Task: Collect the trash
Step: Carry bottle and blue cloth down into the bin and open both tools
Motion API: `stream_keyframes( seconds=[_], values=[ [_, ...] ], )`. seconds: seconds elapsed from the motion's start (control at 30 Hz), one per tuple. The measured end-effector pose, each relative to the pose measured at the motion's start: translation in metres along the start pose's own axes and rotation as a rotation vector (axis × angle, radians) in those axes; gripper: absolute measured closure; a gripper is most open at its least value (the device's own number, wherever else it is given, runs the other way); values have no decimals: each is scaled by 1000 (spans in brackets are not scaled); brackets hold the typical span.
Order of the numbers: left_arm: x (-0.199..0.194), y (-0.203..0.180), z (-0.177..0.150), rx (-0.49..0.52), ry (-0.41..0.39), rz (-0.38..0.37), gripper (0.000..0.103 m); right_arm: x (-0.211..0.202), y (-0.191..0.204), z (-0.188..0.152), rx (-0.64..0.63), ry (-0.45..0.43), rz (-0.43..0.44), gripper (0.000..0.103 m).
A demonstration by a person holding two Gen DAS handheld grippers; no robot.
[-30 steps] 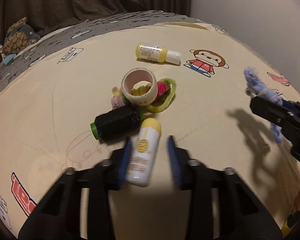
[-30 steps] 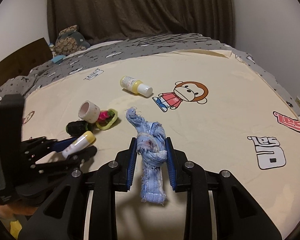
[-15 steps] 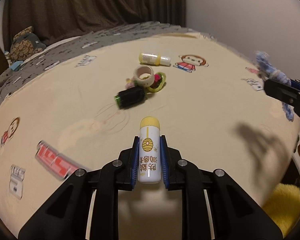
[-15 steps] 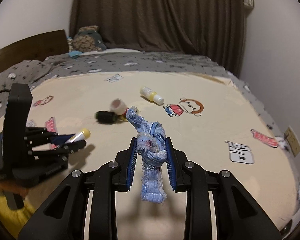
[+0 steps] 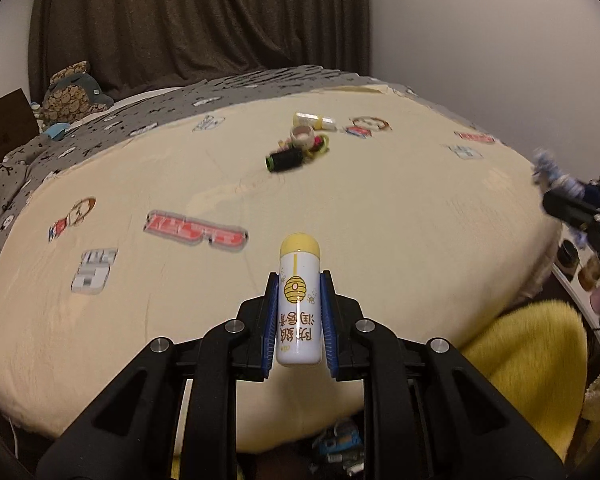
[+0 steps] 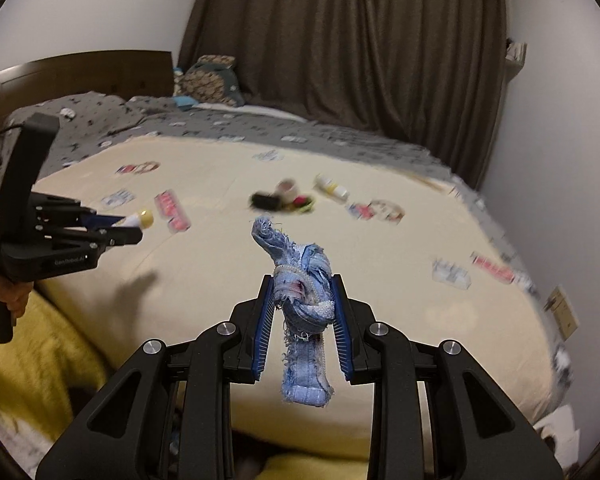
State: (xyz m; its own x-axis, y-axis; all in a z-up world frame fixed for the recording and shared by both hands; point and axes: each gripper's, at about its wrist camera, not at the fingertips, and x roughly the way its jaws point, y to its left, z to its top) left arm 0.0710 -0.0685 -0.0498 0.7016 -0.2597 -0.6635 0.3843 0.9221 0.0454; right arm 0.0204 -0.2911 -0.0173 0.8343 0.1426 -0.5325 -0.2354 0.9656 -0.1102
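The left gripper (image 5: 299, 320) was clamped on the tube (image 5: 299, 300); the right gripper (image 6: 302, 320) was clamped on the denim scrap (image 6: 302, 300). Both had withdrawn from the bed (image 5: 380, 220) toward its near edge, probably for disposal. The remaining pile (image 5: 296, 148) lay mid-bed.

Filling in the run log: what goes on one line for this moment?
left tool: shut on yellow-capped tube | right tool: shut on knotted denim scrap | bed: black spool, tape roll, small bottle left
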Motion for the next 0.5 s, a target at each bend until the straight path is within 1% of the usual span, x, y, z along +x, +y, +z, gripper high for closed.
stream_keyframes(
  seconds=[0.13, 0.2, 0.3, 0.4, 0.5],
  values=[
    [-7, -6, -36, -4, 50, -17, 85, 1, 13, -26, 60, 59, 51, 74],
    [-8, -10, -54, -10, 83, -31, 85, 5, 19, -41, 98, 106, 91, 74],
    [-5, -17, -83, -22, 142, -61, 85, 9, 30, -56, 125, 161, 113, 74],
    [3, -21, -108, -31, 207, -94, 85, 18, 43, -74, 145, 234, 154, 74],
    [16, -21, -131, -47, 281, -119, 85, 30, 52, -91, 154, 295, 170, 74]
  ],
)
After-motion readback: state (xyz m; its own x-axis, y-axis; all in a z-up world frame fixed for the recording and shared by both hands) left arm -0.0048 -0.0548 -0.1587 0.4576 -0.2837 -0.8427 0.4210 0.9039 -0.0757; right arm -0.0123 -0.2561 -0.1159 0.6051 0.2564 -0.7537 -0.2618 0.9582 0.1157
